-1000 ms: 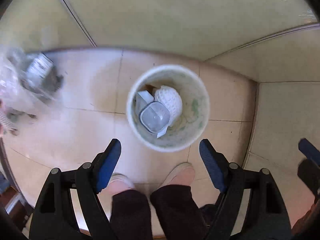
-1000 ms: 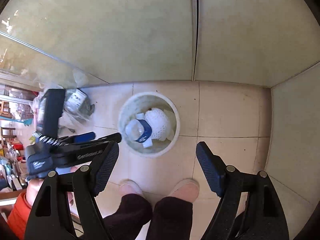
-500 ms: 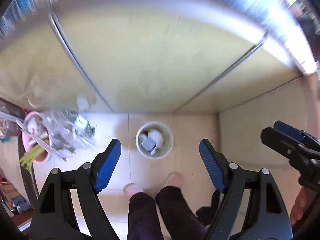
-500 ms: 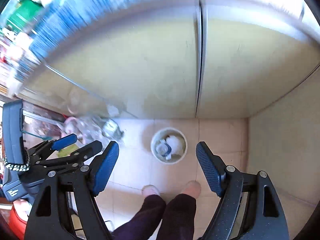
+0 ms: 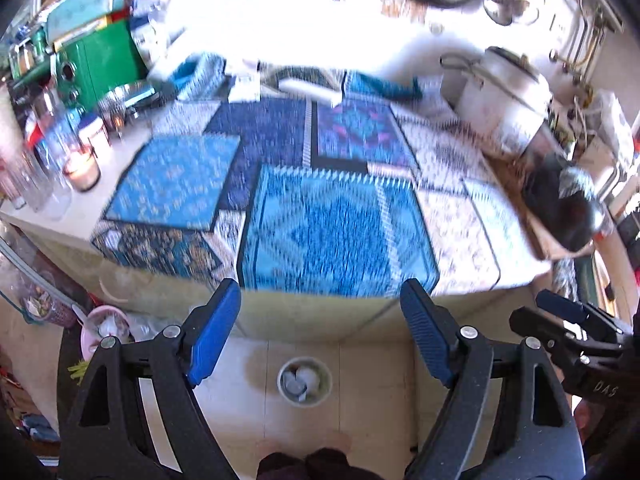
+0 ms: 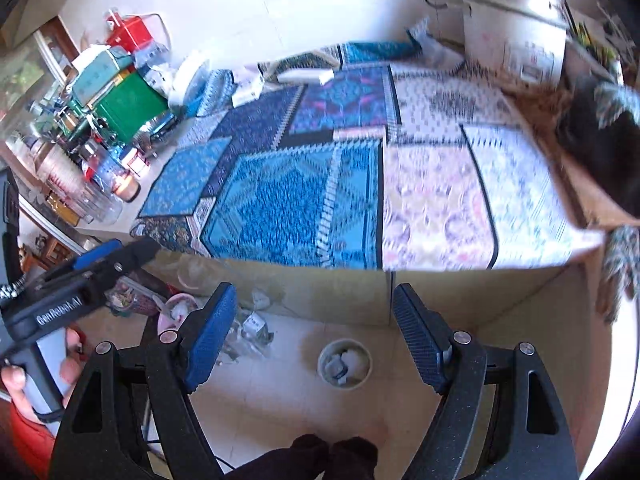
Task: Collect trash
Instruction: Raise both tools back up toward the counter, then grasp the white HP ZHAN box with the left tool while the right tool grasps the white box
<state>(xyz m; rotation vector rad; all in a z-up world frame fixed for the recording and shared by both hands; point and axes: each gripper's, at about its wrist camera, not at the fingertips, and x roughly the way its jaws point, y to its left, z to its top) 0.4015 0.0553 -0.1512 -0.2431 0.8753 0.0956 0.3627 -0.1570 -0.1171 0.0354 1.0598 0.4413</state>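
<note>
A round white trash bin (image 5: 326, 391) stands on the tiled floor far below, holding a white mesh wrapper and a clear plastic piece. My left gripper (image 5: 319, 292) hangs high above it with its blue-padded jaws opening and nothing between them. My right gripper (image 6: 313, 292) is open and empty too, above the same bin (image 6: 366, 364). Each gripper shows in the other's view: the right gripper (image 5: 560, 320) at the right edge, the left gripper (image 6: 112, 254) at the left, in a hand. A counter with a blue patchwork cloth (image 5: 320, 220) fills both views, blurred.
On the counter stand a white rice cooker (image 5: 500, 96), a green box (image 5: 100, 56), glass jars with a candle jar (image 5: 82, 164) and a white flat item (image 5: 308, 88). A crumpled plastic bag (image 6: 248, 328) and pink bowl (image 5: 104, 324) lie beside the bin. The person's feet show below.
Both grippers have risen far above the bin and tilted up; the bin has shrunk to a small circle and the cloth-covered countertop has come into view.
</note>
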